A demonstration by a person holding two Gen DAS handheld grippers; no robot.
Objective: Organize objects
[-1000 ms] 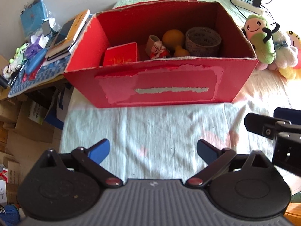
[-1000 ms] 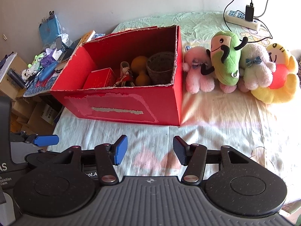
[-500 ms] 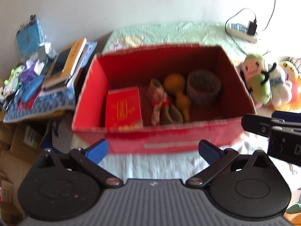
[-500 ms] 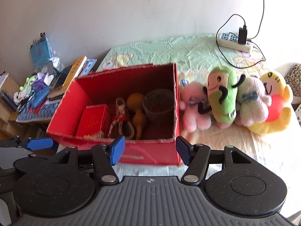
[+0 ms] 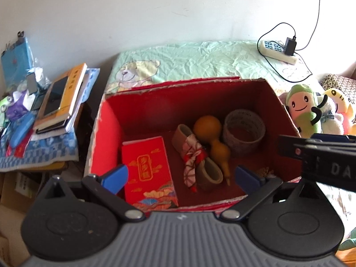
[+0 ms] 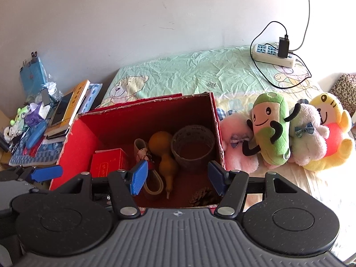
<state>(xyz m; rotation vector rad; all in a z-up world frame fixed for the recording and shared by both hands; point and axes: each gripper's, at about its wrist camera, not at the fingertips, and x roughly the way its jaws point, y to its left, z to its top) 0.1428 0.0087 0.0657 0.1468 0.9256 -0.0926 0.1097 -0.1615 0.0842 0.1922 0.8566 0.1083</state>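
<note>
Hovering over red box (image 5: 104, 138) rim

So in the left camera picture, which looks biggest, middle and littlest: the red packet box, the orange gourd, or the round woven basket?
Largest to smallest, as they look:
1. red packet box, though it lies nearer the camera
2. woven basket
3. orange gourd
The basket and gourd look close in size, so that order is unsure.

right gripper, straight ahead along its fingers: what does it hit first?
Probably the red box's contents: the open right gripper points down into it, about at the orange gourd, with the woven ring just beside. Nothing sits between its fingers. Depth is unclear, so it might reach the box floor instead.
</note>
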